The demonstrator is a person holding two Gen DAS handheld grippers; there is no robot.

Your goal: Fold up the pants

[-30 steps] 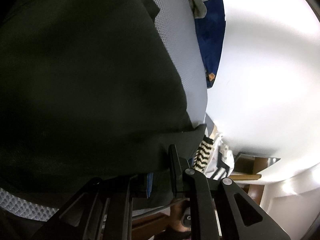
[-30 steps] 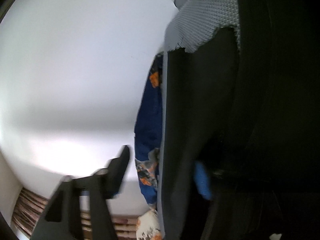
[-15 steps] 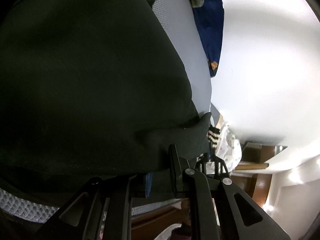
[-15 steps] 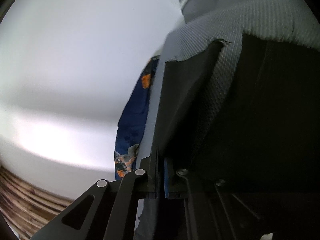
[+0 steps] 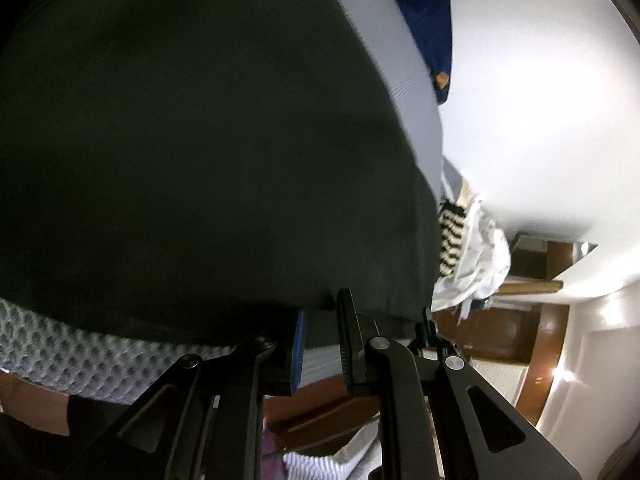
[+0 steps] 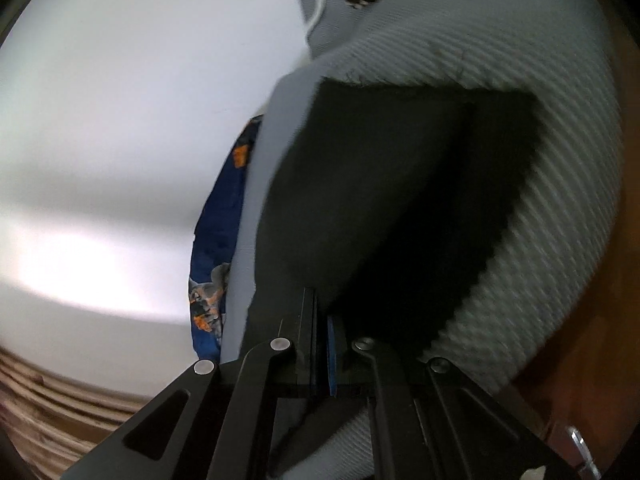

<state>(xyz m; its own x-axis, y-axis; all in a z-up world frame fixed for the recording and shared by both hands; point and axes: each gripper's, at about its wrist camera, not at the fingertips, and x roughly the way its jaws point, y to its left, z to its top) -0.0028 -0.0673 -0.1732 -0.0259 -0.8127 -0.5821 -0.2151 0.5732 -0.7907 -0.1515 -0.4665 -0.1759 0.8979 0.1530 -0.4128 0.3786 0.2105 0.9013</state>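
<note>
The black pants fill most of the left wrist view, spread on a grey textured cover. My left gripper has its jaws a little apart at the pants' near edge, with the cloth just past the tips and not pinched. In the right wrist view the pants lie as a dark panel on the grey cover. My right gripper is shut on the pants' edge, with cloth between its pads.
A blue patterned cloth lies at the far edge of the cover by the white wall; it also shows in the right wrist view. A black-and-white striped garment and white cloth hang beyond the cover. Brown wooden furniture stands below.
The left jaws have opened and let go of the pants' edge. The right gripper closed on the pants' edge and has swung, so the grey cover shows more.
</note>
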